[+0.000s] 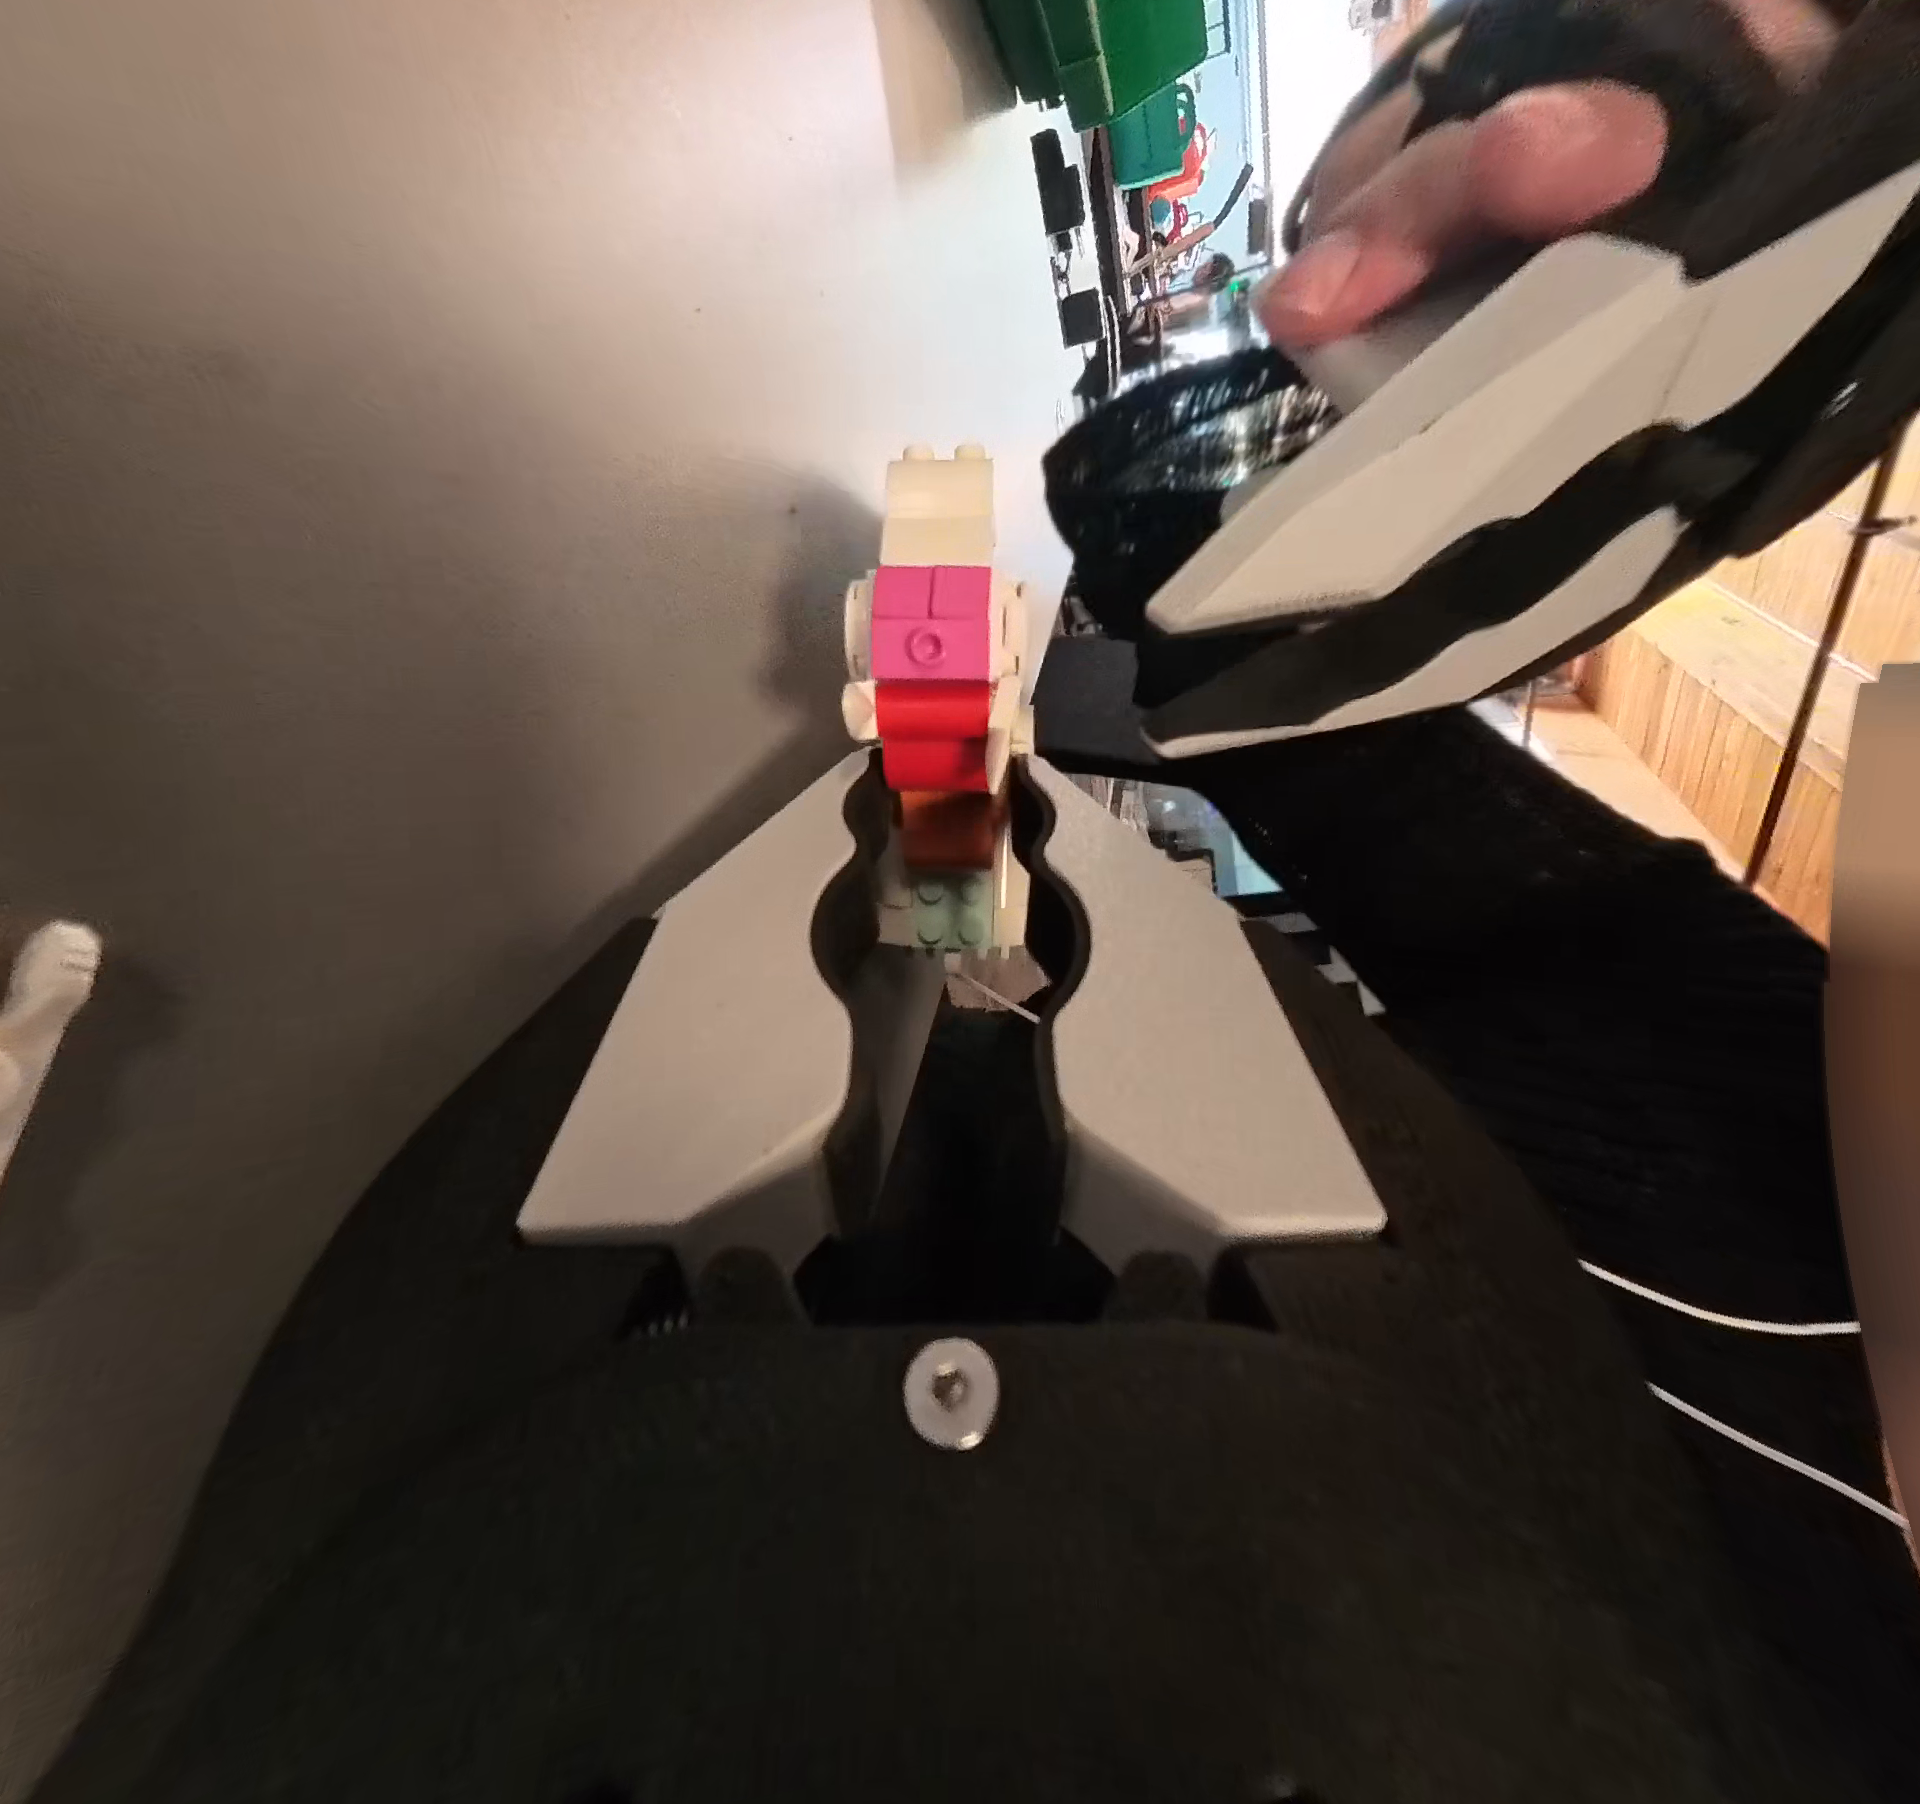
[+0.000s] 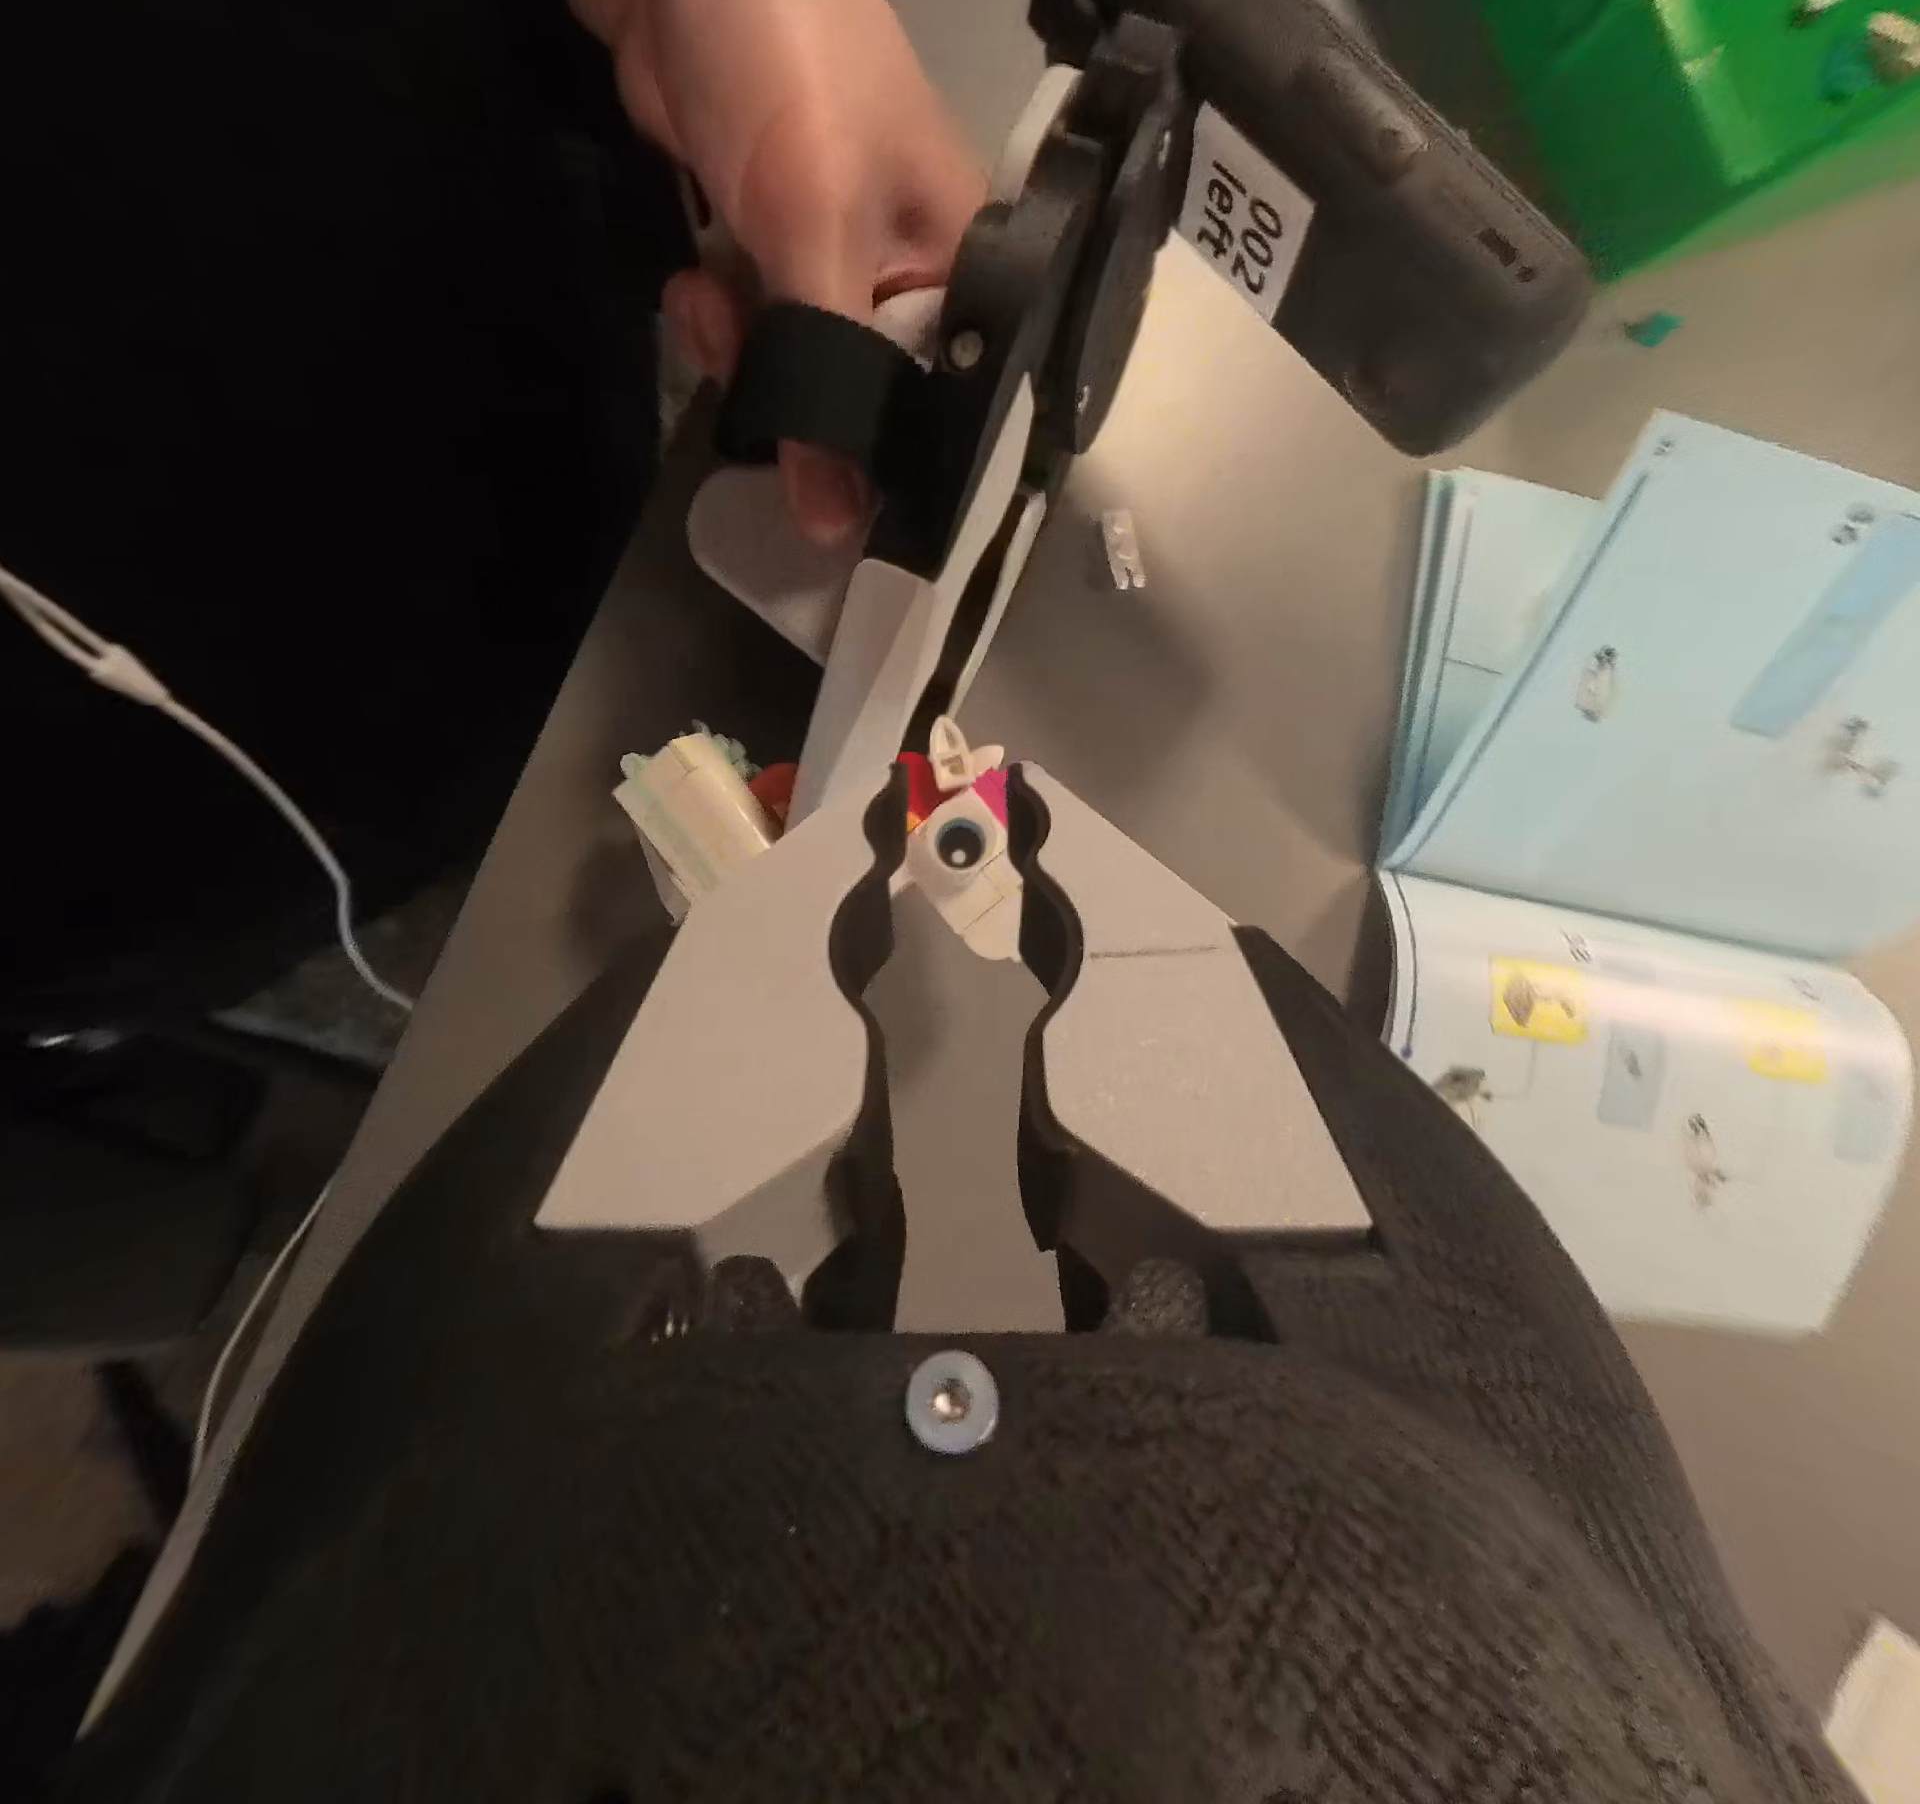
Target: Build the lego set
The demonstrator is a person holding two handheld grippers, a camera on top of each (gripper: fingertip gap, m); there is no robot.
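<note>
Pink, red and white bricks form the lego model (image 1: 940,674), which is pinched at its lower end between the fingers of the left gripper (image 1: 940,798) in the left wrist view. The right gripper (image 1: 1101,715) is seen just beside the model's right side. In the right wrist view, the right gripper's fingers (image 2: 883,819) are spread a little around the model's white eye piece (image 2: 961,845); contact cannot be told. A blue booklet (image 2: 1662,694) lies on the grey table (image 2: 1247,528).
</note>
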